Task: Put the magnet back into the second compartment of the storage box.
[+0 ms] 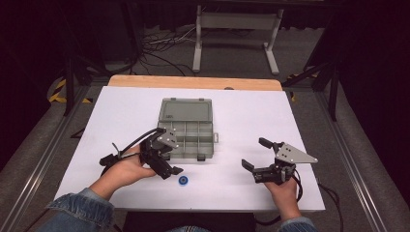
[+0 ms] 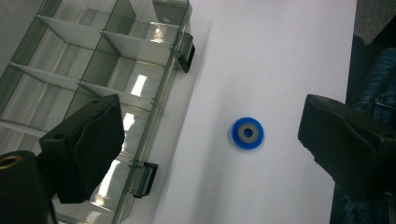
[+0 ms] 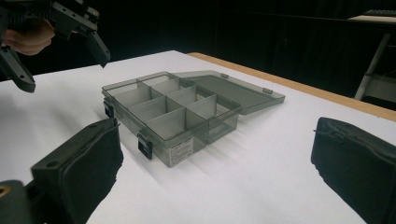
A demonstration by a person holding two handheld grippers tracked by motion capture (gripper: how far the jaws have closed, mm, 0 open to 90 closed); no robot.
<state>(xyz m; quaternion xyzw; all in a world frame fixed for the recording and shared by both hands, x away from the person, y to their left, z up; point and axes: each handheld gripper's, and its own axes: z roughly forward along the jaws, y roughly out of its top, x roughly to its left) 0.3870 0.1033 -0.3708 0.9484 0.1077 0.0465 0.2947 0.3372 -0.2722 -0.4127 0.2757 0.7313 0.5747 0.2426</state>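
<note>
Left gripper (image 1: 168, 166): black two-jaw tool held above the white table (image 1: 121, 111), jaws spread wide, nothing between the pads, touching nothing.
Small blue ring with grey centre (image 1: 183, 180): lies flat on the table just beside the left gripper's tips, near the box's front edge; in the left gripper view it (image 2: 248, 133) sits between the two jaws, below them.
Smoky transparent plastic compartment box (image 1: 191, 135): open, lid laid back flat, compartments bare.
Right gripper (image 1: 255, 153): well apart from the box, jaws wide open, holding nothing.
</note>
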